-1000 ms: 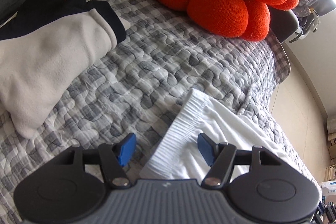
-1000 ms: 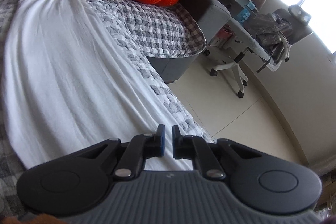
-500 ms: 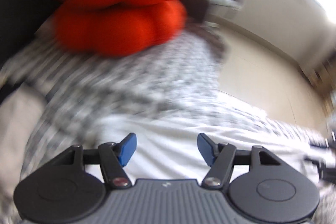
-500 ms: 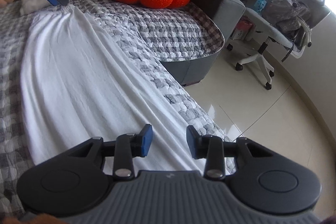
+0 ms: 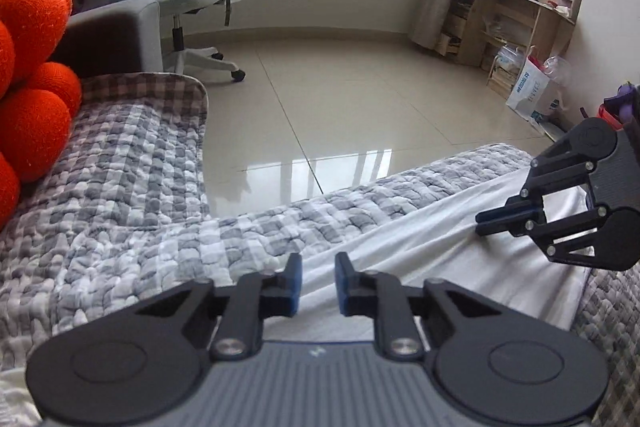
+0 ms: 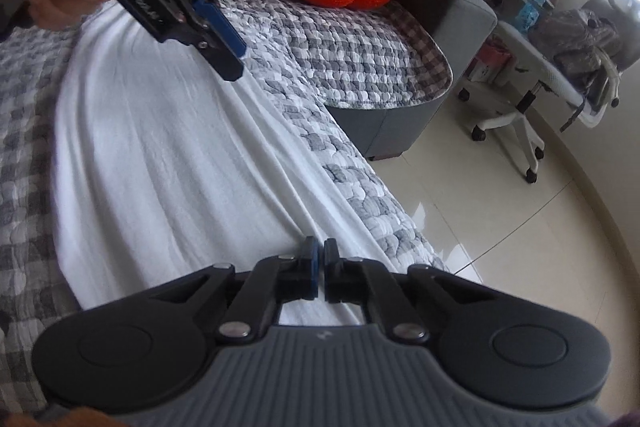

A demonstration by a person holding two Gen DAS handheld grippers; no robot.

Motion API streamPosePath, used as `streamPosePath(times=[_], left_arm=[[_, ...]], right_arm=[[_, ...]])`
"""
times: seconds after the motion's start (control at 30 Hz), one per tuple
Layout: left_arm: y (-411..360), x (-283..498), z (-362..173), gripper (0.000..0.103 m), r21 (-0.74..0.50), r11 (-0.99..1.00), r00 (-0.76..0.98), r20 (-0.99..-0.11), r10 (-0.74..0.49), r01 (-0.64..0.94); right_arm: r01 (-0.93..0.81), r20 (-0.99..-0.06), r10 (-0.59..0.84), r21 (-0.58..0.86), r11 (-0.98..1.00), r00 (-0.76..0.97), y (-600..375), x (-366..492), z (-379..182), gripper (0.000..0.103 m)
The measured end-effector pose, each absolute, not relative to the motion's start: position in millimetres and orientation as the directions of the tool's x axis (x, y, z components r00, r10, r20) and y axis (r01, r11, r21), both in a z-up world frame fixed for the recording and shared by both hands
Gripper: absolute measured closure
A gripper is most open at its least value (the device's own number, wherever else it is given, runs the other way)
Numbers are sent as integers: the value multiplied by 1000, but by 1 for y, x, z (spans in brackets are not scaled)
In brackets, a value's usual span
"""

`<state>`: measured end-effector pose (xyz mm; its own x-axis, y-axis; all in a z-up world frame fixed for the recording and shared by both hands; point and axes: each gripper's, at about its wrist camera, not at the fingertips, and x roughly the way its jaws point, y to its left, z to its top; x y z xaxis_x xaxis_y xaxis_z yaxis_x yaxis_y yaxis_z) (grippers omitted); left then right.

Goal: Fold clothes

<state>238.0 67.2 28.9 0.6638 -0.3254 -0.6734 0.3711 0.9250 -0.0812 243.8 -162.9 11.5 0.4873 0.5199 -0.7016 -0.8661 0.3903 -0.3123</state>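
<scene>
In your left wrist view, the left gripper (image 5: 317,281) hides the white garment's (image 5: 420,251) near end, its jaws slightly parted over the edge, gripping nothing. In your right wrist view, your right gripper (image 6: 319,273) is clenched on the garment's hem; long wrinkled cloth stretches ahead across the checked quilt (image 6: 332,43).

L gripper (image 5: 317,283) swung toward R, fingers narrowed over white garment (image 6: 168,163); R gripper (image 6: 319,273) reclosed on its edge.
</scene>
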Motion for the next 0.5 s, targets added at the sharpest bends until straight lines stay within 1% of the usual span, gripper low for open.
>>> streamPosePath(times=[0.07, 0.2, 0.23, 0.27, 0.3, 0.4, 0.5], left_arm=[[71, 236, 24, 91, -85, 911, 671, -650, -357, 403], [67, 237, 22, 90, -74, 895, 660, -650, -378, 439], [65, 239, 23, 82, -69, 893, 662, -647, -379, 444], [64, 238, 25, 66, -71, 888, 667, -635, -391, 454], [63, 238, 28, 63, -73, 883, 671, -621, -405, 465], [57, 228, 37, 60, -78, 838, 661, -576, -481, 541], [48, 236, 34, 60, -73, 814, 627, -599, -498, 576]], right_arm=[[-858, -675, 537, -327, 397, 506, -168, 240, 12, 102], [-841, -631, 560, -343, 419, 537, -173, 238, 17, 103], [-833, -621, 559, -358, 422, 550, -173, 237, 19, 103], [-827, -614, 557, -372, 421, 560, -173, 237, 20, 103], [-822, -608, 555, -385, 420, 568, -173, 236, 22, 103], [-817, -602, 553, -403, 413, 576, -170, 235, 22, 103], [-806, -592, 547, -429, 408, 592, -167, 235, 21, 103]])
